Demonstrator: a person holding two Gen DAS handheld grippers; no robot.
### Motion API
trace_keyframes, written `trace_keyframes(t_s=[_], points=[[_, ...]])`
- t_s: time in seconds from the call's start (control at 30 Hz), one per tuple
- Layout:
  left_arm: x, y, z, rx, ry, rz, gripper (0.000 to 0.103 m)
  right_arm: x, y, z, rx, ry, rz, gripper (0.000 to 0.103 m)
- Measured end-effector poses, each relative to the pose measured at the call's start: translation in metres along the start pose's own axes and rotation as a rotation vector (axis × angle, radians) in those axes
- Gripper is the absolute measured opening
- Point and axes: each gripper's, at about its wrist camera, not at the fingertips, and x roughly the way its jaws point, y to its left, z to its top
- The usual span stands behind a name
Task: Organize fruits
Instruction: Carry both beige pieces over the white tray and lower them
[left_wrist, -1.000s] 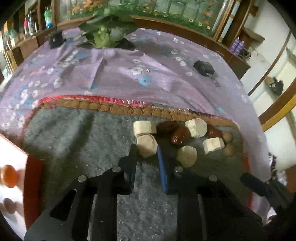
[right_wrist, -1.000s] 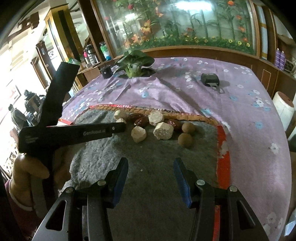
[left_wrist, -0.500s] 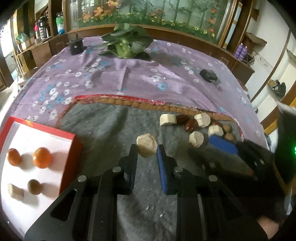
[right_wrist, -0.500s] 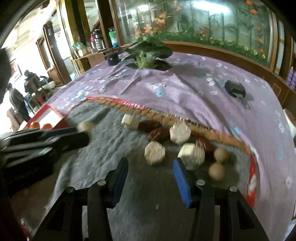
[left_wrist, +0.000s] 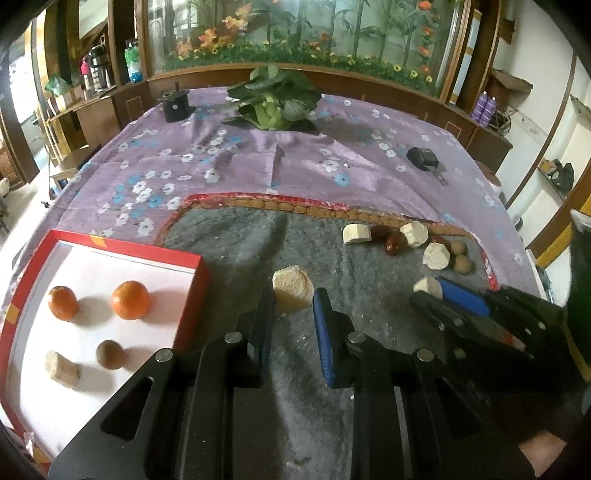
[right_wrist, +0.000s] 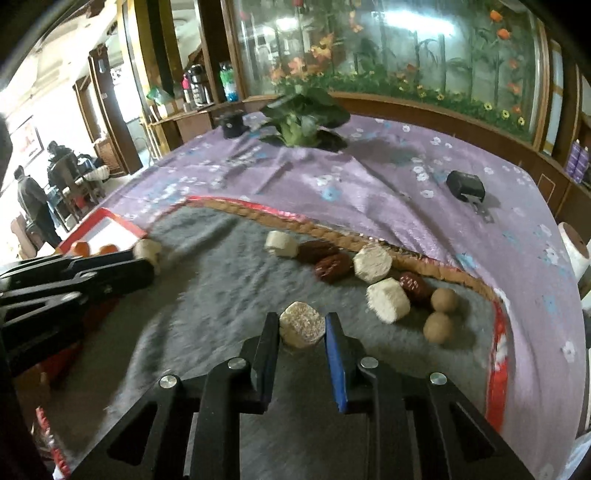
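Note:
My left gripper (left_wrist: 293, 308) is shut on a pale hexagonal chunk (left_wrist: 293, 295), held above the grey mat (left_wrist: 229, 251) just right of the red box (left_wrist: 192, 295). Inside the box lie two oranges (left_wrist: 131, 300), a brown round fruit (left_wrist: 110, 353) and a pale chunk (left_wrist: 62, 368). My right gripper (right_wrist: 302, 334) is closing its jaws on another pale chunk (right_wrist: 302, 328); both pads touch it. Beyond it is the pile: pale chunks (right_wrist: 373, 264), red dates (right_wrist: 332, 266) and brown round fruits (right_wrist: 437, 326). The right wrist view shows the left gripper (right_wrist: 146, 260) at the left.
A purple flowered cloth (left_wrist: 258, 162) covers the table under the mat. At the far end sit a leafy vegetable (left_wrist: 273, 99) and a black cylinder (left_wrist: 175, 105); a small black device (left_wrist: 422, 158) lies right. People (right_wrist: 33, 206) stand in the background left.
My left gripper lifted its chunk from the pile and carried it left until the red box came into view. My right gripper moved up to the pile and closed around a chunk.

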Motion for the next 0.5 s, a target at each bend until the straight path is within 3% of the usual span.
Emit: trace_keyframes(t_s=[0.5], points=[[-0.051, 0.034, -0.023, -0.015, -0.062, 0.064, 0.020, -0.045, 0.080, -0.002, -0.091, -0.083, 0.084, 0.024]])
